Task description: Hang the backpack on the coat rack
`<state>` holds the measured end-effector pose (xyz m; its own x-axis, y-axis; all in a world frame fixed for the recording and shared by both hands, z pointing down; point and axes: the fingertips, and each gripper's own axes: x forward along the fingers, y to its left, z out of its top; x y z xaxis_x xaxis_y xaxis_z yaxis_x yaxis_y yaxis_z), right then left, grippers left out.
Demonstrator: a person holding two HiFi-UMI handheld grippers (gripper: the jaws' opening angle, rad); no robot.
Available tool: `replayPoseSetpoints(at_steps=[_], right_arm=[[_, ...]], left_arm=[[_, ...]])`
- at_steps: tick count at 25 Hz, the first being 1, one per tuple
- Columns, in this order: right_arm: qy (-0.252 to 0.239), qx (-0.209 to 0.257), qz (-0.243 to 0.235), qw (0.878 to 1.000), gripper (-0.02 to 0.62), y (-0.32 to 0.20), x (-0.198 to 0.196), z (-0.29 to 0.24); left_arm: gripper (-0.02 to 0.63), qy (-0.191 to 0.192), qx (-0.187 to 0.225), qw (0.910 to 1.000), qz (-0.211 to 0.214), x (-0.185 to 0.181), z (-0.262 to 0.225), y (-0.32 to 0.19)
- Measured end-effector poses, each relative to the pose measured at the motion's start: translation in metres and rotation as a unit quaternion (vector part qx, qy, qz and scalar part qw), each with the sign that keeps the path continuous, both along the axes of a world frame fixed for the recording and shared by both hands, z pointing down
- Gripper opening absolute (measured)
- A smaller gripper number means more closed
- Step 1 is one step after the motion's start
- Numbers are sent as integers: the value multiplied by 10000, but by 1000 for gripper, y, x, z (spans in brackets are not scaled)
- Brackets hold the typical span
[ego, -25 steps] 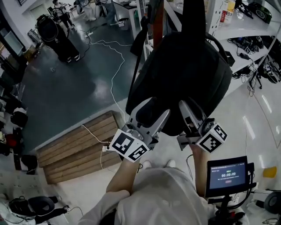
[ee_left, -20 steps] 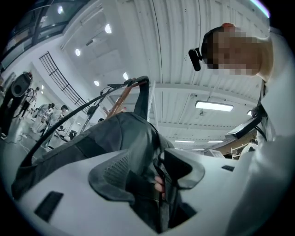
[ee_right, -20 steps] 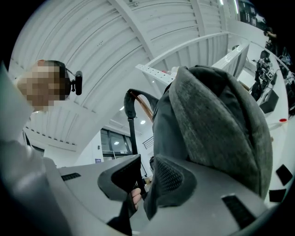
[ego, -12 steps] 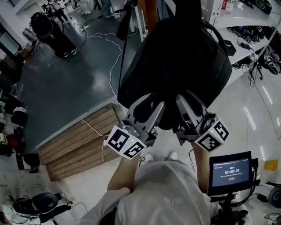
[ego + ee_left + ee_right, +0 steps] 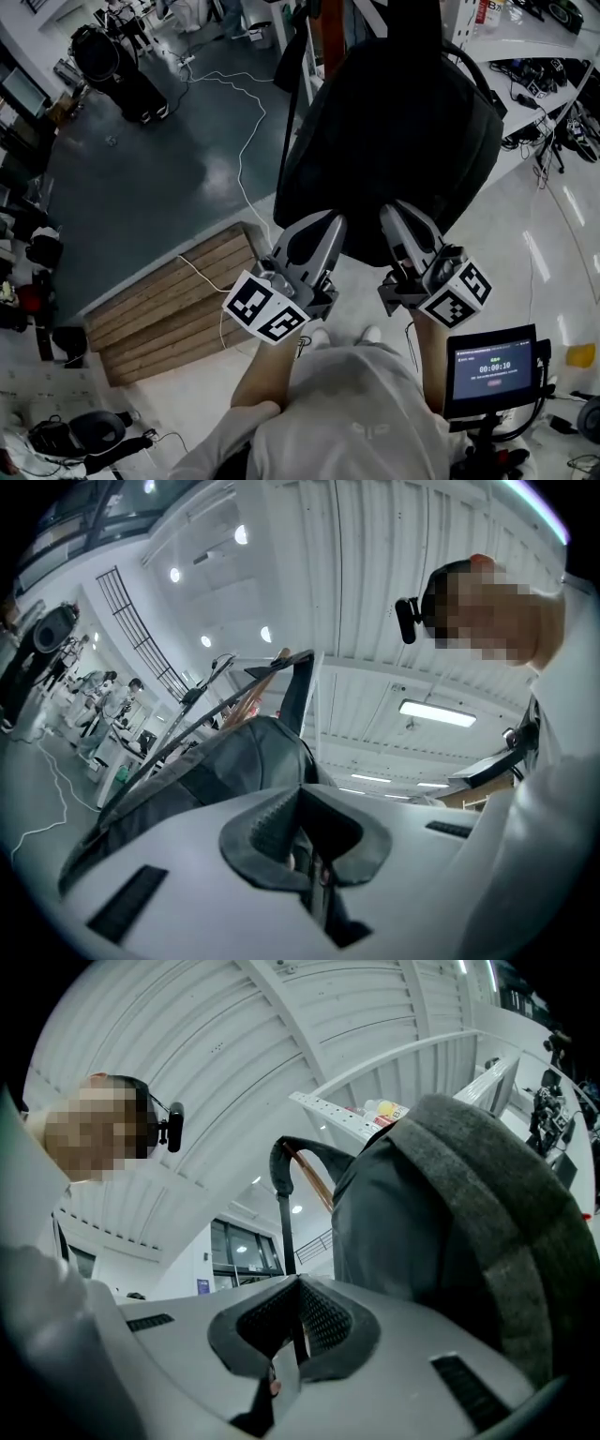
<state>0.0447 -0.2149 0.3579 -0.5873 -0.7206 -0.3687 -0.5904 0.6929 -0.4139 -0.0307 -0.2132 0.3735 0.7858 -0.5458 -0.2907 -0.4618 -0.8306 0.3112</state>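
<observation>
A black backpack [image 5: 394,141] hangs from the coat rack's brown pole [image 5: 333,37], with one strap dangling at its left. Both grippers point upward just beneath its bottom. In the head view my left gripper [image 5: 322,225] sits at the bag's lower left edge. Its jaws are shut pad to pad, with nothing held, and the backpack [image 5: 225,761] rises behind them in the left gripper view. My right gripper [image 5: 405,216] is under the bag's lower right, and its jaws [image 5: 298,1283] are shut. A thin black strap [image 5: 284,1222] hangs in line with their seam. The backpack [image 5: 450,1204] fills the right of that view.
A wooden pallet [image 5: 169,309] lies on the floor at the left, with a white cable [image 5: 246,141] trailing past it. A small screen on a stand [image 5: 487,367] is at the lower right. White shelves with gear [image 5: 534,56] stand at the right, and black equipment [image 5: 122,75] at the far left.
My left gripper's jaws stood apart at the bag's bottom and have closed. The backpack swayed slightly. My right gripper stays in place.
</observation>
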Motion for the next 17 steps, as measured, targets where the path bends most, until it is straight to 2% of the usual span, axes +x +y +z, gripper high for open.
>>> replayPoseSetpoints(at_steps=[7, 11, 17], right_arm=[[-113, -286, -310, 9990, 11, -1, -8, 13], [23, -344, -316, 9989, 11, -1, -14, 16], [-67, -375, -339, 9987, 11, -1, -14, 14]], left_arm=[[6, -46, -45, 10000, 61, 5, 6, 0], [6, -136, -48, 9999, 66, 8, 9, 0], [6, -215, -24, 9998, 29, 8, 10, -1]])
